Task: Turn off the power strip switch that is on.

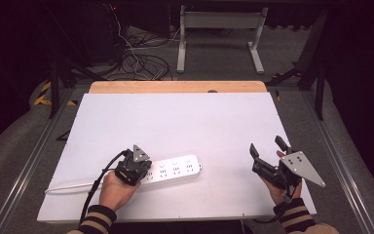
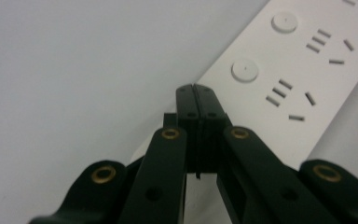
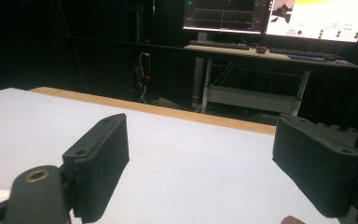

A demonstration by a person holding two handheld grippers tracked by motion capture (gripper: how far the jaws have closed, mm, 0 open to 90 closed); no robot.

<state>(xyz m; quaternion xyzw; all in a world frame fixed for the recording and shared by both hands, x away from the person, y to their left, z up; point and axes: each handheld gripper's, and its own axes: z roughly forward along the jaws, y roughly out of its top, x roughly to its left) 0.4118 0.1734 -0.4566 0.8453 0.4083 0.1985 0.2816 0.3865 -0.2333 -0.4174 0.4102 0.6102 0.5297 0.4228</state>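
A white power strip [image 1: 175, 168] lies on the white table top [image 1: 175, 117], left of the middle near the front, and its white cord [image 1: 73, 186] runs off to the left. My left gripper [image 1: 141, 171] stands over the strip's left end, held by a hand. In the left gripper view its jaws [image 2: 196, 88] are pressed together, with the tips at the edge of the power strip [image 2: 279, 70] and nothing visible between them. My right gripper [image 1: 266, 145] is at the front right, clear of the strip. It [image 3: 205, 154] stands wide open with nothing between its ribbed pads.
A wooden strip [image 1: 175, 87] borders the table's far edge. Behind it stand a white desk frame [image 1: 219, 29] and tangled cables [image 1: 136, 58] on the floor. Lit monitors [image 3: 270, 14] are on a far desk. Metal rails run along both sides of the table.
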